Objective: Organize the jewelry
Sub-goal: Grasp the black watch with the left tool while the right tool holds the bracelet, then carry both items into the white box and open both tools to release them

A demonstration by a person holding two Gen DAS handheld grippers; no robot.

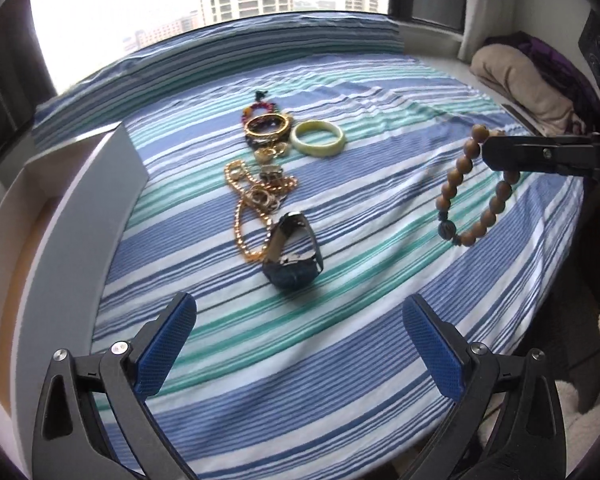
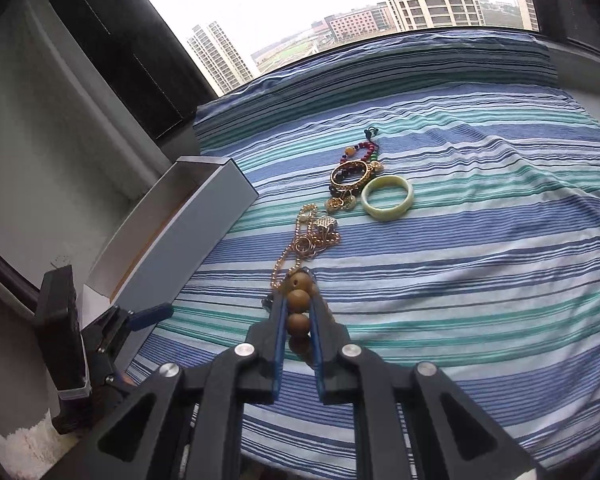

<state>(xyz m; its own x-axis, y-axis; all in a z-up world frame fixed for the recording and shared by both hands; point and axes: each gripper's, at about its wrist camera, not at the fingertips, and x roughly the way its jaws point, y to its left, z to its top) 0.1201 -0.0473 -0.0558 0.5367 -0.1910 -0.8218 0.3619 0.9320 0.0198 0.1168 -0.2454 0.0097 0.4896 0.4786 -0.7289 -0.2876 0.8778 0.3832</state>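
The right gripper (image 2: 297,312) is clamped on a wooden bead bracelet (image 2: 299,300): several brown beads sit in a line between its blue pads, running along the fingers toward the tips. In the left wrist view the same gripper (image 1: 496,154) reaches in from the right edge, and the bracelet (image 1: 478,188) hangs from it as an open loop clear of the cloth, its long axis running downward from the grip, with a dark carved bead at the low end.

The left gripper (image 1: 300,344) has its jaws wide apart with nothing between them, pointing down over the striped bedsheet (image 1: 380,320).

Just beyond its fingertips a dark watch (image 1: 294,254) stands on its edge on the sheet, its strap curved into a closed loop. Touching it on the far side is a gold chain (image 1: 246,200), strung out lengthwise away from the camera and tangled with small gold rings and a pendant. Farther along the same line lie a gold bangle (image 1: 269,125) on a multicoloured bead string (image 1: 256,110), and just to its right a pale green jade bangle (image 1: 318,137), lying flat.

A white open box (image 1: 80,208) sits at the left edge of the sheet, its long side running alongside the row of jewelry.
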